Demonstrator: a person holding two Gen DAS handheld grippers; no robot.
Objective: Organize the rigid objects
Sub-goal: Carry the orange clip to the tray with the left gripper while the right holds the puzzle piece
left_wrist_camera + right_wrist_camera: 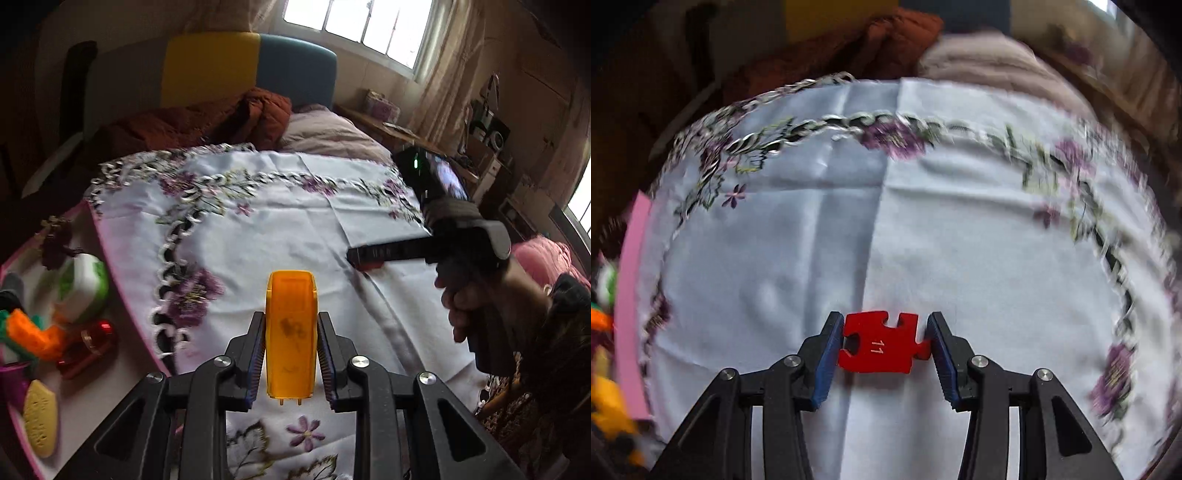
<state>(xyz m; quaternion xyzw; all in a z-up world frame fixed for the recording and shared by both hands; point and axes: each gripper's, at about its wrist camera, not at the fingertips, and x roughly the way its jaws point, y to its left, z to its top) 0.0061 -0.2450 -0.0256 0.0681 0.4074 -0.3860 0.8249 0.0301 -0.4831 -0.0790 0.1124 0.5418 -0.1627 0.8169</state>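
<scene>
My left gripper (291, 321) is shut on a translucent orange plastic block (290, 354), held upright above the flowered white cloth (277, 221). My right gripper (884, 321) is shut on a flat red puzzle piece (882, 347) marked 11. Both blue pads press its side edges, just over the cloth (923, 221). In the left wrist view the right gripper (356, 256) reaches in from the right, held by a hand (465, 306), with the red piece (369, 265) at its tip.
A pink-rimmed tray (99, 229) at the left holds a green-and-white toy (83, 284), an orange knitted piece (33, 332), a shiny red object (88, 347) and a yellow oval (40, 424). A rust jacket (207, 122) and a pillow (325, 133) lie behind the cloth.
</scene>
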